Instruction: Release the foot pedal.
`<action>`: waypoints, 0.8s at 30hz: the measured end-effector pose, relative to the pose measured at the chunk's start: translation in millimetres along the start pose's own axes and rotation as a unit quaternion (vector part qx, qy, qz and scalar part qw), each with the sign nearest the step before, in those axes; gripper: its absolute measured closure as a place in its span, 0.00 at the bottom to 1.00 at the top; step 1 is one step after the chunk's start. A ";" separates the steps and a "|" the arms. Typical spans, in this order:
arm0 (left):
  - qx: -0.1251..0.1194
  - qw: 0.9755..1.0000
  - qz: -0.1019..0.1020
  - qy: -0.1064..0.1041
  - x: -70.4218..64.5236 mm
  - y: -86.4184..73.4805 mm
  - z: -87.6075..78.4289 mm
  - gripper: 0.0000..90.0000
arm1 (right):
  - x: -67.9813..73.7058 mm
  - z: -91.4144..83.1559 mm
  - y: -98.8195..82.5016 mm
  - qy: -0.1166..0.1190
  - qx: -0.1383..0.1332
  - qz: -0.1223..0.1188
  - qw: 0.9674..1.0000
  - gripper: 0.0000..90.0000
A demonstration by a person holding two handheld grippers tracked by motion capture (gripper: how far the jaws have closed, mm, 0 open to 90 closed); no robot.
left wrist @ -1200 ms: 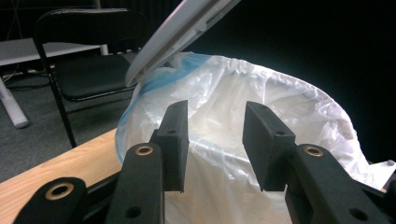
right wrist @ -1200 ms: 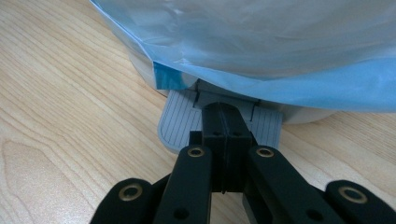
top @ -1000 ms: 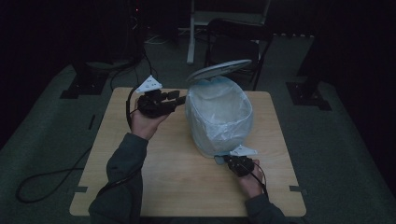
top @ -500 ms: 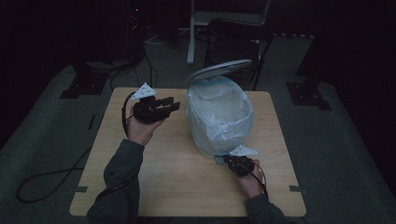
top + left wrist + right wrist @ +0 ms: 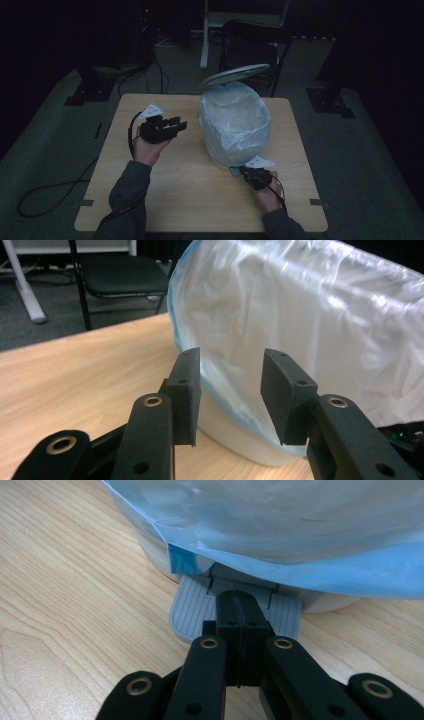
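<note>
Pedal bin (image 5: pixel 235 125) sitting centre frame, lid (image 5: pixel 235 75) standing raised. Right gripper (image 5: pixel 239 611), jaws pressed together, pushing pedal (image 5: pixel 192 611); advisable keeping pressure centred. Left gripper (image 5: pixel 231 385), jaws wide, hovering empty beside bag (image 5: pixel 320 330); advisable grabbing loose plastic.

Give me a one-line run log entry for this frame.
bin: lid up, bag-lined | right tool: shut, on pedal | left tool: open, empty, beside bin | table

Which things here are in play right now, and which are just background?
In play: pedal bin, its raised lid, plastic liner, foot pedal under the shut right gripper, open left gripper.
Background: chair, floor cables.
</note>
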State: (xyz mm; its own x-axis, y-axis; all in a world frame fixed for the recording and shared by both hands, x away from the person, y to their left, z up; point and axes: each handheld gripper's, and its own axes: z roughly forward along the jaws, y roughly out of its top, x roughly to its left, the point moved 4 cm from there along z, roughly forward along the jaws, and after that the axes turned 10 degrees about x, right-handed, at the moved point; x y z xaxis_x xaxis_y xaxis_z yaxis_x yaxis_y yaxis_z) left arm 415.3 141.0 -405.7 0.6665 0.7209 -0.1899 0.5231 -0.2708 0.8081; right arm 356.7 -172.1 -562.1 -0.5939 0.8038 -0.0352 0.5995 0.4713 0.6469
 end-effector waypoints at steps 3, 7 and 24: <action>0.001 1.000 -0.008 -0.001 3.2 -6.5 1.4 0.68 | -0.6 -0.2 -0.2 0.002 0.000 0.002 1.000 1.00; 0.004 1.000 -0.013 -0.001 5.0 -11.2 3.4 0.68 | -0.8 -0.4 -0.2 0.004 0.000 0.003 1.000 1.00; 0.010 1.000 -0.012 -0.006 1.0 -14.5 10.1 0.67 | -1.6 -8.5 3.0 0.005 -0.024 0.007 1.000 1.00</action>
State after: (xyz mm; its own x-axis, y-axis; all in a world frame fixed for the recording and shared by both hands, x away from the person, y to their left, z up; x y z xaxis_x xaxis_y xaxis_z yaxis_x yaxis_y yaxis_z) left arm 413.8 139.2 -423.3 0.6601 0.7195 -0.2159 0.5493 -0.2664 0.7920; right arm 354.9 -175.1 -553.6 -0.5908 0.8066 -0.0186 0.5814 0.4416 0.6833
